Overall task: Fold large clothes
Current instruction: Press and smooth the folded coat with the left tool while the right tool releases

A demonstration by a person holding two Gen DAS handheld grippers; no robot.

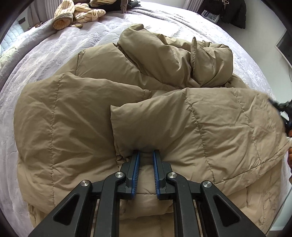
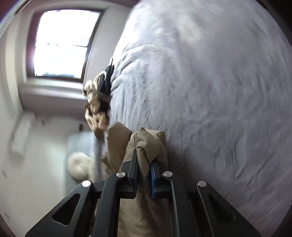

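Note:
A large tan puffer coat (image 1: 87,113) lies spread on the bed, with one quilted panel (image 1: 191,124) folded over its middle and the hood and sleeves bunched at the back. My left gripper (image 1: 146,155) is shut on the near edge of that folded panel, its tips hidden under the fabric. My right gripper (image 2: 145,160) is shut on a bunch of the same tan coat (image 2: 146,144) and holds it up above the bed; the right wrist view is tilted and blurred. The right gripper also shows at the right edge of the left wrist view (image 1: 284,109).
A lilac quilted bedspread (image 1: 60,45) covers the bed. A cream striped garment (image 1: 73,14) and dark clothes (image 1: 116,5) lie at the far edge. A window (image 2: 62,42) and a white fluffy thing (image 2: 80,165) show beyond the bed.

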